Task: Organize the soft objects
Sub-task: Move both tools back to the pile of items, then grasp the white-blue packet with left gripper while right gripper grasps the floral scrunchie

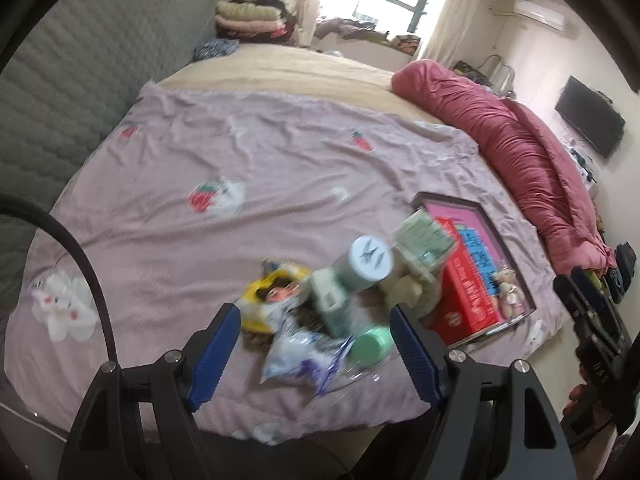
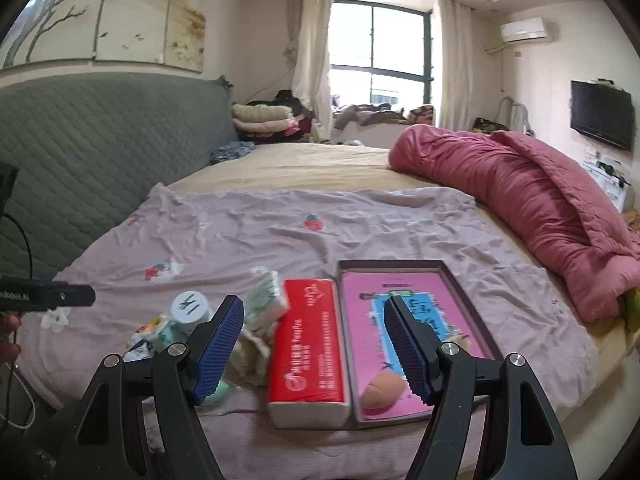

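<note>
A heap of soft goods lies on the lilac sheet [image 1: 280, 152]: a blue-white plastic packet [image 1: 304, 360], a yellow packet [image 1: 268, 296], a green tissue pack [image 1: 424, 236] and a white-lidded tub [image 1: 368, 258]. My left gripper [image 1: 316, 356] hangs open over this heap and touches nothing. A red tissue pack [image 2: 308, 340] lies against the left wall of a shallow tray [image 2: 392, 264] with a pink floor. A peach sponge [image 2: 380, 394] rests in the tray, and a small teddy bear [image 1: 508, 292] sits in it too. My right gripper [image 2: 314, 344] stands open above the red pack and tray, holding nothing.
A rolled pink quilt [image 2: 520, 200] runs along the bed's right side. The grey padded headboard [image 2: 100, 152] bounds the left. Folded clothes [image 2: 264, 120] are stacked at the far end. The bed's near edge is just below both grippers.
</note>
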Demonstrator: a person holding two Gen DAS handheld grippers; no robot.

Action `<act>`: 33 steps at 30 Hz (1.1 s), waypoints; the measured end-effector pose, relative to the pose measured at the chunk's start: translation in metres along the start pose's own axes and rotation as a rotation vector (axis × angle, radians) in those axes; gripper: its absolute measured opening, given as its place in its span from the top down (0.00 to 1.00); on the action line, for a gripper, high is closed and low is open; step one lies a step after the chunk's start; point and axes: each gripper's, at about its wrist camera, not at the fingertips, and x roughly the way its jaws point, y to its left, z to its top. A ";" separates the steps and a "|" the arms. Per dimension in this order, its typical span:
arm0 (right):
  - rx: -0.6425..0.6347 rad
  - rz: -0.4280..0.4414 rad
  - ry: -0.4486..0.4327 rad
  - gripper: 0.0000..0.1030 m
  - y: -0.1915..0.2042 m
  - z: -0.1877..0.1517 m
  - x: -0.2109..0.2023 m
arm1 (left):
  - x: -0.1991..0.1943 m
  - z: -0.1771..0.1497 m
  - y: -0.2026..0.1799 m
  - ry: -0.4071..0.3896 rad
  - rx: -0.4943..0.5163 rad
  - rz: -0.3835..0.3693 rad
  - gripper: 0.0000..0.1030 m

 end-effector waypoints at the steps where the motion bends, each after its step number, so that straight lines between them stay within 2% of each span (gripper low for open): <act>1: -0.008 0.004 0.003 0.28 0.004 0.000 0.002 | 0.003 -0.005 0.006 0.010 -0.009 -0.002 0.26; 6: -0.039 0.032 0.013 0.28 0.023 -0.002 0.009 | 0.022 -0.024 0.021 0.055 -0.018 -0.002 0.26; 9: -0.064 0.034 0.023 0.28 0.031 -0.004 0.017 | 0.037 -0.035 0.022 0.088 -0.024 -0.026 0.26; 14: -0.084 0.030 0.045 0.28 0.033 -0.006 0.037 | 0.064 -0.046 0.027 0.137 -0.051 -0.033 0.26; 22: -0.131 0.001 0.105 0.28 0.041 -0.002 0.102 | 0.095 -0.051 0.031 0.175 -0.080 -0.058 0.26; 33: -0.240 -0.073 0.209 0.28 0.060 0.001 0.182 | 0.116 -0.050 0.037 0.204 -0.099 -0.108 0.26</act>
